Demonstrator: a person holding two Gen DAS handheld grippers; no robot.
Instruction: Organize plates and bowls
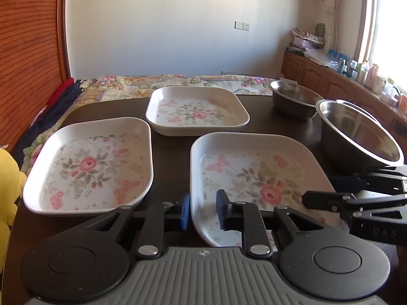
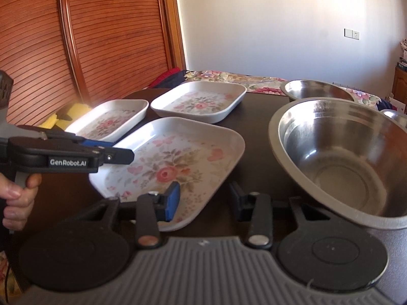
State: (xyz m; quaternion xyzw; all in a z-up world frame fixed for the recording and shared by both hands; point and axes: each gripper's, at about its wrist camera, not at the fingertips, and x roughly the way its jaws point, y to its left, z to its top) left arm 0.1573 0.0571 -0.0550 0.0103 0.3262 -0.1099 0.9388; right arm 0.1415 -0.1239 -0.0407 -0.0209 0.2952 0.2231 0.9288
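Three white square floral plates lie on the dark table: near right (image 1: 254, 178) (image 2: 173, 162), near left (image 1: 89, 165) (image 2: 109, 122), far middle (image 1: 197, 110) (image 2: 201, 104). Two steel bowls stand at the right: a near one (image 1: 356, 132) (image 2: 338, 160) and a far one (image 1: 292, 96) (image 2: 315, 89). My left gripper (image 1: 203, 212) is open, its jaws straddling the near right plate's left front rim; it also shows in the right wrist view (image 2: 122, 150). My right gripper (image 2: 206, 200) is open, with one finger over that plate's front right edge and the other over the table beside the near bowl; it also shows in the left wrist view (image 1: 328, 190).
A bed with a floral cover (image 1: 178, 81) lies beyond the table. A ribbed wooden panel (image 2: 89, 38) stands at the left. A yellow soft toy (image 1: 7, 178) sits by the table's left edge. A wooden cabinet (image 1: 330, 76) with clutter runs along the right wall.
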